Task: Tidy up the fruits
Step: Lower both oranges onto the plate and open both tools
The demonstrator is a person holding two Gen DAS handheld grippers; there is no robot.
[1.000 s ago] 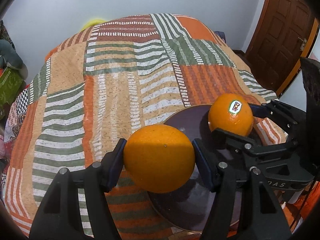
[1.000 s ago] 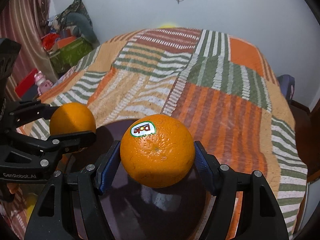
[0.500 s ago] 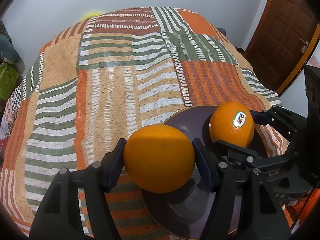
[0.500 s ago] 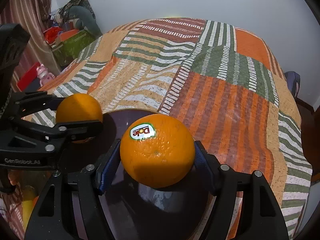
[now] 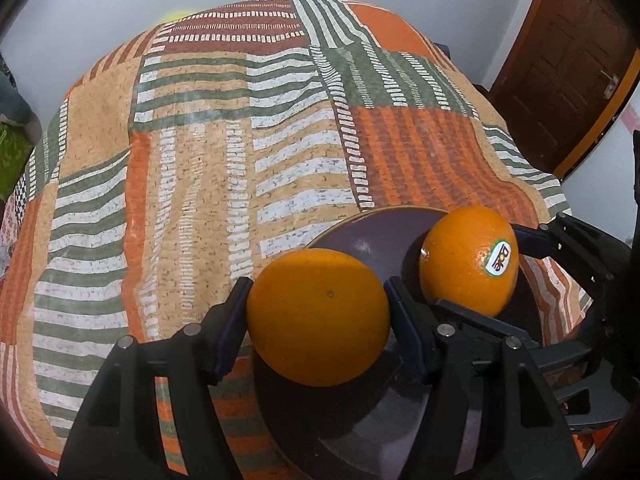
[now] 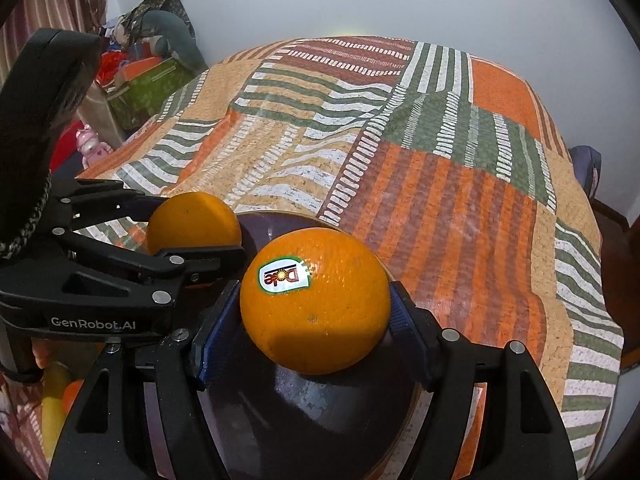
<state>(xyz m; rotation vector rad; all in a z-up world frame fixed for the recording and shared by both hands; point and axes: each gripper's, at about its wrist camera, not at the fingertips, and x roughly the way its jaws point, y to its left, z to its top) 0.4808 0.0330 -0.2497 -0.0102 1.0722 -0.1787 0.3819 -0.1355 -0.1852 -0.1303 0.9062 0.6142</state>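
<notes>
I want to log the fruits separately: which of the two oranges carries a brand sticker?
The round orange with the sticker is in the right gripper; the left gripper's plain orange shows none.

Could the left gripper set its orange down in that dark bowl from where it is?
Probably yes. The left gripper holds its plain orange right over the dark bowl, though the right gripper's stickered orange crowds the other side.

ahead of the grippers a patchwork bedspread in orange, green and white stripes covers the bed, up to a pale wall. a brown wooden door stands ahead right; curtains and piled clutter sit ahead left.
</notes>
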